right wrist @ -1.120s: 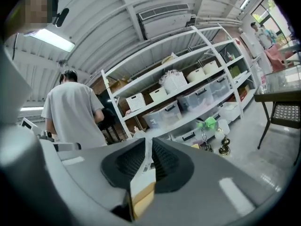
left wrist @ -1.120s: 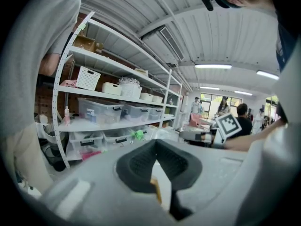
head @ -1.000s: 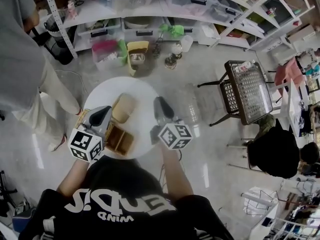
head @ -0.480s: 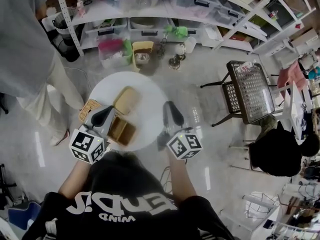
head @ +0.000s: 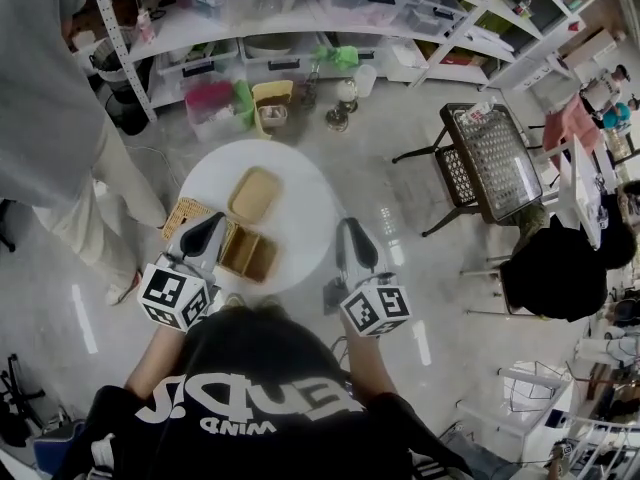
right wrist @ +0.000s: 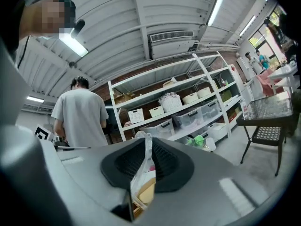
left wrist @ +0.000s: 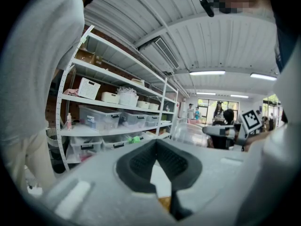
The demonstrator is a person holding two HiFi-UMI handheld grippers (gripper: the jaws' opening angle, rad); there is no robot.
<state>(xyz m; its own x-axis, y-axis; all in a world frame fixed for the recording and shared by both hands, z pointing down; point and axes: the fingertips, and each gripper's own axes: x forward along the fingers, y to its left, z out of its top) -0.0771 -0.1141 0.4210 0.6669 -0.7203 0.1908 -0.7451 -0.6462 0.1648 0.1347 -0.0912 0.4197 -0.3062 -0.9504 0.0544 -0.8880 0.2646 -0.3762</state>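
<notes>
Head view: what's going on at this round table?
A person holds a gripper in each hand at a round white table. The left gripper, jaws together and empty, hovers at a wooden two-compartment box, near a tan lid and a woven mat. The right gripper hangs off the table's right edge, apparently pinching clear film.

Bright, even indoor light: a ceiling tube (left wrist: 207, 72) glows above and ahead of the left gripper (left wrist: 155, 143), and another (right wrist: 70, 44) burns white up-left of the right gripper (right wrist: 148, 141). Both gripper views bend hard at the rim — shelving (right wrist: 223, 109) curves, corners go black. The clear film (right wrist: 141, 173) in the right jaws is soft (too near for focus). Just past the right gripper the glossy floor (head: 388, 218) carries pale glare — shadows are faint.
</notes>
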